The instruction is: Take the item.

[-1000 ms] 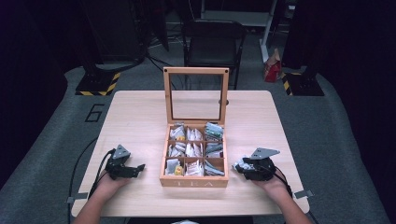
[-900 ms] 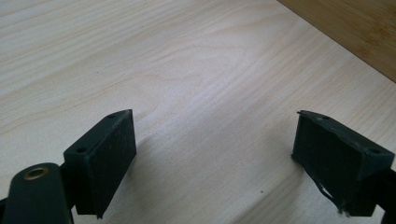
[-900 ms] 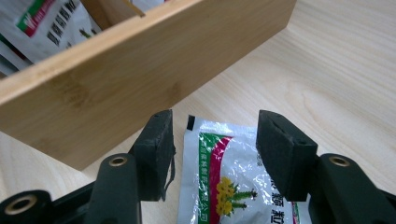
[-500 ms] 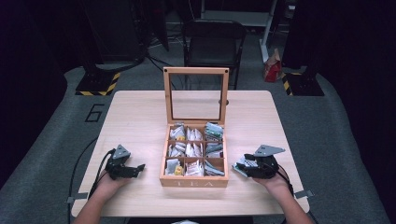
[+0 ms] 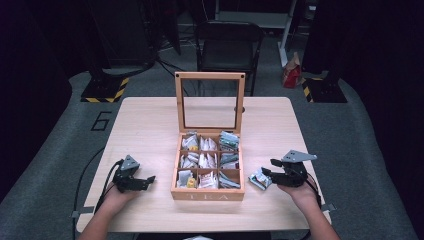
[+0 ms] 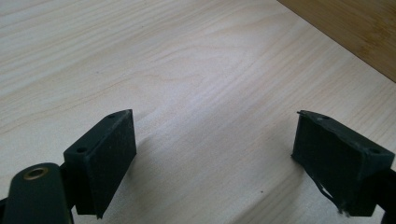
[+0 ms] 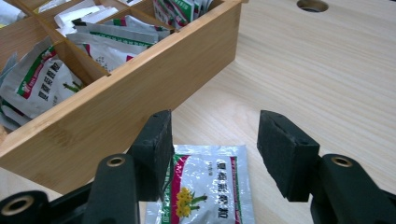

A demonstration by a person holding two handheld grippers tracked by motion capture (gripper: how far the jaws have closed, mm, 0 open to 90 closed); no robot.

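A wooden tea box (image 5: 207, 192) stands at mid-table, its glass lid (image 5: 210, 75) upright. Several compartments hold tea sachets (image 7: 42, 88). One silver sachet (image 5: 259, 179) with a red and green label lies flat on the table just right of the box. My right gripper (image 5: 269, 168) hovers over it, pointing at the box. In the right gripper view the jaws (image 7: 215, 135) stand open, the sachet (image 7: 205, 186) lies below the gap, and no pad touches it. My left gripper (image 5: 147, 181) rests left of the box. Its open jaws (image 6: 212, 135) have bare table between them.
The box's side wall (image 7: 140, 88) runs close in front of the right gripper's jaws. A round hole (image 7: 312, 4) sits in the tabletop behind the box. A black chair (image 5: 227, 40) stands beyond the table's far edge. Bare wood (image 5: 145, 130) spreads left of the box.
My right gripper has lifted slightly and drifted right, away from the box, leaving the sachet on the table. The left gripper has stayed put.
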